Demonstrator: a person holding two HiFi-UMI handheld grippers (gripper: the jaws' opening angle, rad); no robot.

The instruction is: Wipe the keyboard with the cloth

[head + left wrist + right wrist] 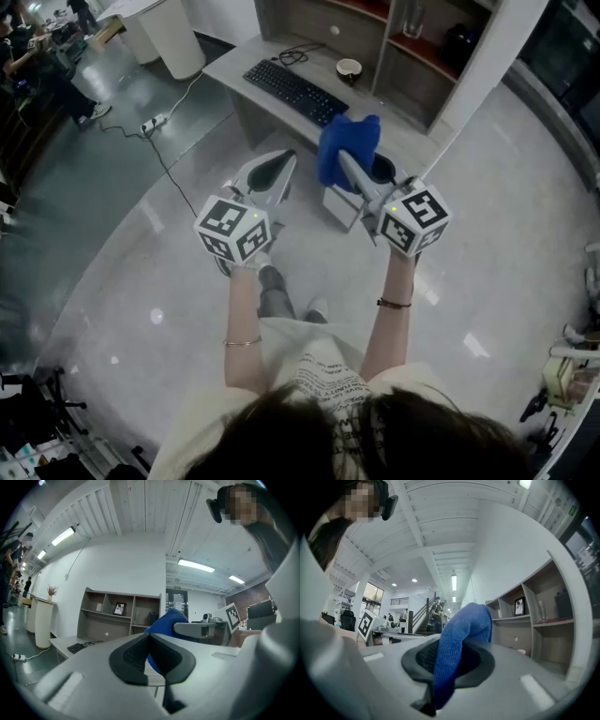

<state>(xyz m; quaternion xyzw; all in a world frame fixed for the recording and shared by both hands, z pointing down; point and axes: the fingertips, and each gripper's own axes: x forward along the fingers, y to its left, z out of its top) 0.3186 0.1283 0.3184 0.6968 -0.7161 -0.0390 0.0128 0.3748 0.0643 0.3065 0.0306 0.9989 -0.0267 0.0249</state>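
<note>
The black keyboard (294, 91) lies on the grey desk (234, 66) ahead of me, small at the lower left in the left gripper view as the keyboard (76, 647). A blue cloth (348, 150) is pinched in my right gripper (349, 167), which is held in the air short of the desk; the cloth (459, 641) bulges up out of the shut jaws. My left gripper (281, 169) hangs beside it, shut with nothing in it, its pads (140, 654) pressed together. The cloth (164, 620) shows behind them.
A cup (349, 67) and a black cable (292, 53) sit on the desk behind the keyboard. Open shelves (375, 28) rise at the desk's back. A power strip (153, 123) and its cord lie on the floor at left. A white box (342, 206) stands under the grippers.
</note>
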